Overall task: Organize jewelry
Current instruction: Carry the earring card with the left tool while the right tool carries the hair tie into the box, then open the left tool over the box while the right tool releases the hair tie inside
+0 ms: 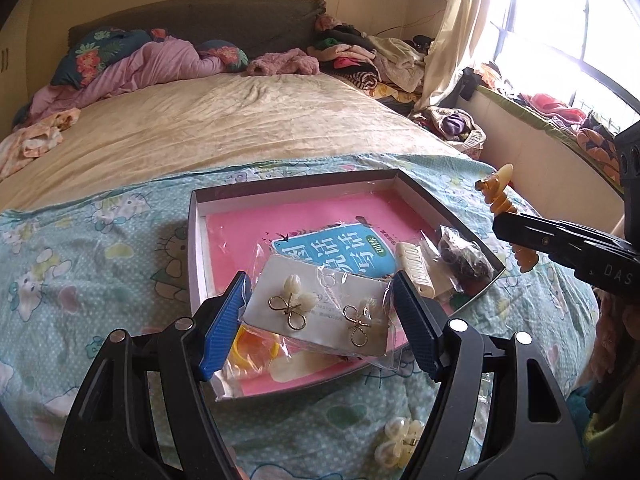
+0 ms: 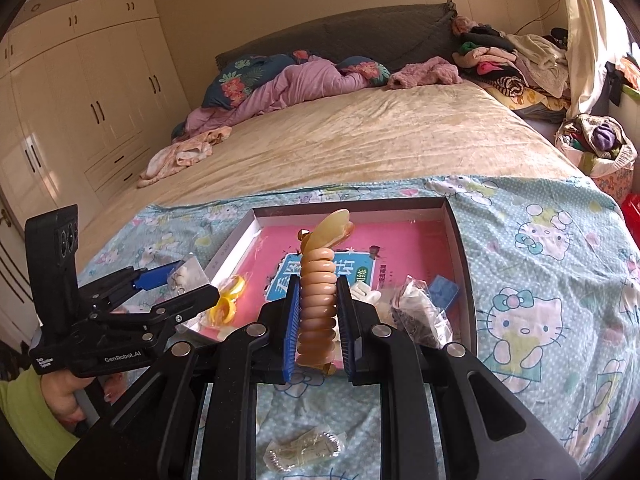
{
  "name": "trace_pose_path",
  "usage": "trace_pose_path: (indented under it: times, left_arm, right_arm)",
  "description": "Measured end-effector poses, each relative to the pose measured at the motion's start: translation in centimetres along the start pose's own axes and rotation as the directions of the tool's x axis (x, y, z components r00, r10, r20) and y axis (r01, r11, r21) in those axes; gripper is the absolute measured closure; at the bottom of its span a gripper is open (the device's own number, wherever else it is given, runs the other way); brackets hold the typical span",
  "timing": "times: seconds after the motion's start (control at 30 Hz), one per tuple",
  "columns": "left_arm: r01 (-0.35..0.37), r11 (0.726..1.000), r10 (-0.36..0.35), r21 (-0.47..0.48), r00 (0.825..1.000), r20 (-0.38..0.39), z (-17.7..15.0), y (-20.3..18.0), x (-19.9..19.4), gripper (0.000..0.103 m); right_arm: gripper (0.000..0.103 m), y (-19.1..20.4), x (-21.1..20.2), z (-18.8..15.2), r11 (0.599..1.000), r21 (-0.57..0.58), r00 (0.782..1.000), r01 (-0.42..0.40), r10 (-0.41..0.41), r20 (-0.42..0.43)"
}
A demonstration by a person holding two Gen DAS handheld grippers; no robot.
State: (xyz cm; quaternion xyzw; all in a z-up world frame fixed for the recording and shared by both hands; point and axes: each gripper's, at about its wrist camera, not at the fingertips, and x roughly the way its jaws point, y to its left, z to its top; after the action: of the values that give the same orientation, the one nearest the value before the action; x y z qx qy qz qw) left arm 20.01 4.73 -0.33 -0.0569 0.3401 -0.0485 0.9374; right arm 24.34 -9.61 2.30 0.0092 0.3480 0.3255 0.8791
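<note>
The left gripper (image 1: 320, 312) has its blue ribbed pads closed against the two short edges of a clear plastic sleeve holding a white card with two gold-wire and pearl-petal earrings (image 1: 316, 312). It holds the card flat and face-up above the near-left part of the shallow grey cardboard box lid lined in pink (image 1: 196, 240), likely so it can be laid down without tipping. The right gripper (image 2: 318, 320) is pinched on an amber ridged plastic hair claw (image 2: 320, 292), gripped across its ribbed body with the tip pointing away, over the lid's near edge; that hold probably keeps the claw from rolling.

Inside the lid, a yellow ring-shaped piece (image 2: 226, 300) lies by the left wall, and a cream comb clip (image 1: 414, 270) and a clear bag of dark beads (image 1: 464, 258) sit toward the near-right corner. A pearl-bead hair clip (image 1: 396, 440) rests outside on the cloth, just off the near edge.

The lid sits on a pale blue cartoon-cat sheet (image 2: 540, 280) spread over the foot of a beige bed (image 2: 360, 140). Crumpled bedding and piled clothes crowd the headboard; cream wardrobes (image 2: 80, 100) line one wall and a bright window (image 1: 560, 40) the other.
</note>
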Motion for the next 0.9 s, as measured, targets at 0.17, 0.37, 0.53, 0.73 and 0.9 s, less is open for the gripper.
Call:
trace_pose_path:
  times: [0.17,0.37,0.53,0.73,0.9]
  left_arm:
    - [-0.011,1.000,0.011,-0.005,0.999,-0.031,0.0,0.0,2.0,0.039]
    - [-0.024,1.000,0.023,-0.010,0.998,-0.062,-0.5,0.2,3.5,0.038]
    - [-0.034,0.999,0.033,-0.011,0.997,-0.074,-0.6,0.3,4.0,0.038]
    - [-0.042,0.999,0.043,0.005,0.996,-0.076,-0.7,0.0,3.9,0.032]
    - [-0.058,0.998,0.059,0.023,0.996,-0.062,-0.6,-0.4,3.1,0.021]
  right_arm:
    - [0.086,-1.1,2.1,-0.5,1.000,0.014,0.999,0.019,-0.019,-0.031]
    - [0.086,-2.0,4.9,-1.4,0.999,0.027,0.996,0.040,-0.038,-0.077]
    - [0.084,-2.5,6.2,-2.0,0.997,0.042,0.994,0.062,-0.058,-0.097]
    - [0.063,-3.0,5.2,-2.3,0.996,0.068,0.996,0.049,-0.044,-0.078]
    - [0.047,-2.8,3.1,-2.6,0.996,0.083,0.998,0.030,-0.026,-0.053]
